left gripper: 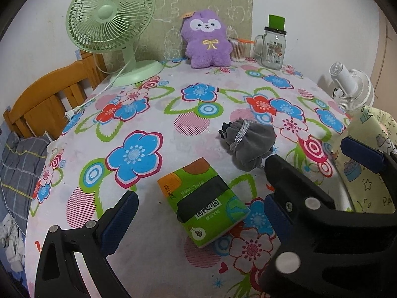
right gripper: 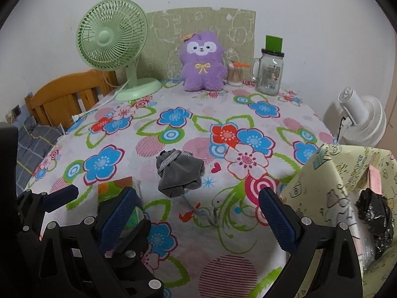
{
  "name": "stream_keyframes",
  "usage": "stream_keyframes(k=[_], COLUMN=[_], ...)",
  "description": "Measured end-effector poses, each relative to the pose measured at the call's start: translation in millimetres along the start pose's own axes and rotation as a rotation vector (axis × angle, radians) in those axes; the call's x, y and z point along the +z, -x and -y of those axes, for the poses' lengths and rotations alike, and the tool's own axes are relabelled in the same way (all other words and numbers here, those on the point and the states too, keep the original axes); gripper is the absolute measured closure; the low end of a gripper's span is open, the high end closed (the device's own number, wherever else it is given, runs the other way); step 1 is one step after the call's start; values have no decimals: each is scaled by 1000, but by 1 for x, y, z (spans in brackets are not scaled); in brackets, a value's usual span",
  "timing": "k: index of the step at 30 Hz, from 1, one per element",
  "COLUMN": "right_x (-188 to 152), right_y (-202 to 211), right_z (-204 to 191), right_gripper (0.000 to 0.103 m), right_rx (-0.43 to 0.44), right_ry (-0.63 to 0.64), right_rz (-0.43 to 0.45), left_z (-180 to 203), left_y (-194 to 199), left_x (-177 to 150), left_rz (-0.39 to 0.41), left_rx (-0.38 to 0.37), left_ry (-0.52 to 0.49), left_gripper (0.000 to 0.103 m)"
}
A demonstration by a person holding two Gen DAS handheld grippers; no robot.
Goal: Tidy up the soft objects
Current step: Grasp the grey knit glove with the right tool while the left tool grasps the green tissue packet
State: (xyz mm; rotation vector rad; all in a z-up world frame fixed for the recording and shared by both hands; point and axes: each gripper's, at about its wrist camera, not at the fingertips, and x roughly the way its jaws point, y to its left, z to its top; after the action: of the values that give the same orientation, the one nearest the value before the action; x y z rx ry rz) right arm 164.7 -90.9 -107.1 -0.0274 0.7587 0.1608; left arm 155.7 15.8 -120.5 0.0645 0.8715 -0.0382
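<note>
A green tissue pack [left gripper: 203, 202] lies flat on the flowered tablecloth [left gripper: 148, 114], between the fingers of my open left gripper [left gripper: 201, 218]. A grey drawstring pouch [left gripper: 250, 144] lies just beyond it; in the right wrist view the pouch [right gripper: 180, 175] sits ahead of my open, empty right gripper [right gripper: 198, 213]. A purple plush toy [left gripper: 207, 41] stands upright at the back of the table, also in the right wrist view [right gripper: 201, 62]. The left gripper [right gripper: 74, 206] shows at the lower left there, over the tissue pack [right gripper: 114, 187].
A green fan [left gripper: 111, 22] stands back left, its cord trailing off the table. A glass mug jar [left gripper: 273, 48] and a cotton swab cup [left gripper: 238, 49] stand back right. A yellow patterned bin [right gripper: 347, 186] holding a black bag and a white fan [right gripper: 359, 121] sit right. A wooden headboard [left gripper: 49, 94] is left.
</note>
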Motion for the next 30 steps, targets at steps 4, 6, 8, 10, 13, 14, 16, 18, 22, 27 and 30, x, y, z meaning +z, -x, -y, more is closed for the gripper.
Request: stream_keyframes(k=[4,6,8,10,13,14,16,18,22,27,30], right_x=[1,1,2,2,2,2,2,2,2,6,9], right_y=[-6,-8,-11,-14,-18,-19,-20,-22,-25,-30,-33], right_z=[0,1,1,2,2,2,2,1,0,-3,-5], right_gripper=[3,3,3,3,3,3,3,3,3,3,3], right_rx=[-3,-5,-3,-1,1,0,0,2,5,13,16], right_ry=[5,4,4,4,9,11,13,16,22,19,16], right_rz=[-9,-11,-17,-22,-30,-31,-34,-37,-41,-47,-47], left_z=[0,-1,0,0,0,1,1,1,1,-4,-7], left_y=[-6,-9,-11,-13,-16,-17,-18,-18,-17,-17,-18], left_x=[1,2,3,3,3,3,2,2,2,5,9], left_rz=[-14,-21,-24,-28,-38,-40,-43,-39,-32,-23,-19], left_rx=[-4,-3,-1,3,6,6,0,-1,-11,-13,-7], left_ry=[6,8,6,5,4,3,2,-2,-5,2,-6], left_gripper=[3,6,7,10,17,19,22,24,31,40,44])
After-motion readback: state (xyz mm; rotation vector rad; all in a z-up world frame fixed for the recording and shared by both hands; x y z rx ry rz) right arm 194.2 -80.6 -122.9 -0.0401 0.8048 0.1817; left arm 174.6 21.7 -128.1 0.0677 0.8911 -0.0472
